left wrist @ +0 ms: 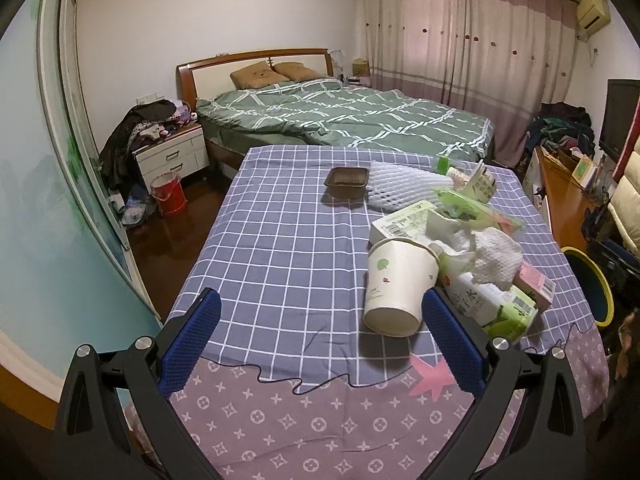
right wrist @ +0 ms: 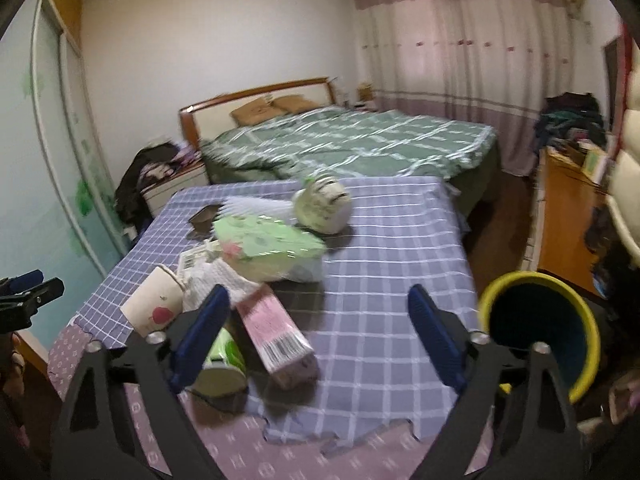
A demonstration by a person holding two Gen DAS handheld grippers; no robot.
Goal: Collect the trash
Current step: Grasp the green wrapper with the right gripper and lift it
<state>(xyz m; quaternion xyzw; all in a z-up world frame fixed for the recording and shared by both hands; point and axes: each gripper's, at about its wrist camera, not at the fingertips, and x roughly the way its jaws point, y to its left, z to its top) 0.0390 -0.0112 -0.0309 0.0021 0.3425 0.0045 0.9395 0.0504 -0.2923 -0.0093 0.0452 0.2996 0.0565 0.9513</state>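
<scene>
A pile of trash lies on the checked table (left wrist: 280,248): a tipped white paper cup (left wrist: 394,286), a green-and-white carton (left wrist: 500,308), a pink carton (right wrist: 276,330), crumpled white tissue (left wrist: 494,258), white foam netting (left wrist: 400,190), a green wrapper (right wrist: 268,242) and a brown tray (left wrist: 347,181). My left gripper (left wrist: 320,336) is open and empty, its right finger beside the cup. My right gripper (right wrist: 318,332) is open and empty above the table, the pink carton just inside its left finger. A yellow-rimmed bin (right wrist: 540,328) stands off the table's right edge.
A bed with a green quilt (left wrist: 340,116) lies behind the table. A nightstand piled with clothes (left wrist: 168,152) and a red bucket (left wrist: 168,194) are at the left. A wooden desk (left wrist: 560,196) runs along the right wall. The left gripper shows at the right view's left edge (right wrist: 28,296).
</scene>
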